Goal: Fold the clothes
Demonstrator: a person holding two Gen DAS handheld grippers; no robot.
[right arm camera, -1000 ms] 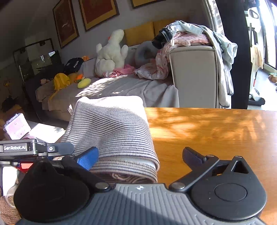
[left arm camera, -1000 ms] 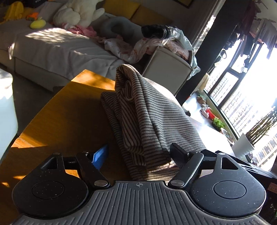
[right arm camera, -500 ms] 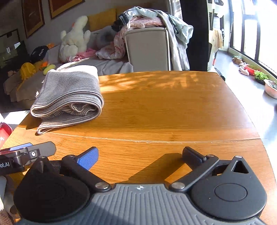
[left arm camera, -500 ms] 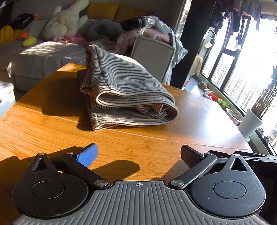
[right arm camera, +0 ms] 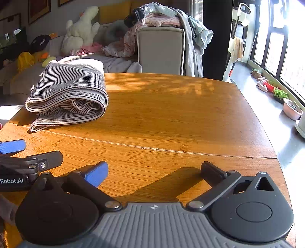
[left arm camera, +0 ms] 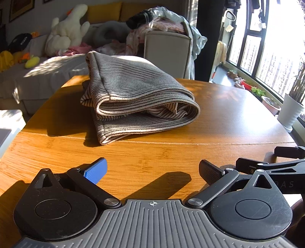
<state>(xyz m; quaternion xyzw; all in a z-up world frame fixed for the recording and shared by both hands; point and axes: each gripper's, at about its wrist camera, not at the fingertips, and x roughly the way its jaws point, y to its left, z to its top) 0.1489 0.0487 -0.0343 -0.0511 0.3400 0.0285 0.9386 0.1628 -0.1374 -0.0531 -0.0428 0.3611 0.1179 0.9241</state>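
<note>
A grey striped garment (left arm camera: 133,99) lies folded in a thick bundle on the far left part of the round wooden table (left arm camera: 228,124); it also shows in the right wrist view (right arm camera: 70,95). My left gripper (left arm camera: 152,171) is open and empty, low over the near table edge, well short of the garment. My right gripper (right arm camera: 154,171) is open and empty, beside the left one, with the garment far to its upper left. Part of the left gripper (right arm camera: 22,160) shows at the left edge of the right wrist view.
Behind the table stands a sofa (left arm camera: 47,68) with a white plush toy (left arm camera: 66,38) and a pile of loose clothes (right arm camera: 167,17) over its armrest. Windows and potted plants (left arm camera: 291,108) line the floor at the right.
Both grippers let go of the garment and drew back toward the near table edge. The folded bundle now rests on the table, farther from both cameras.
</note>
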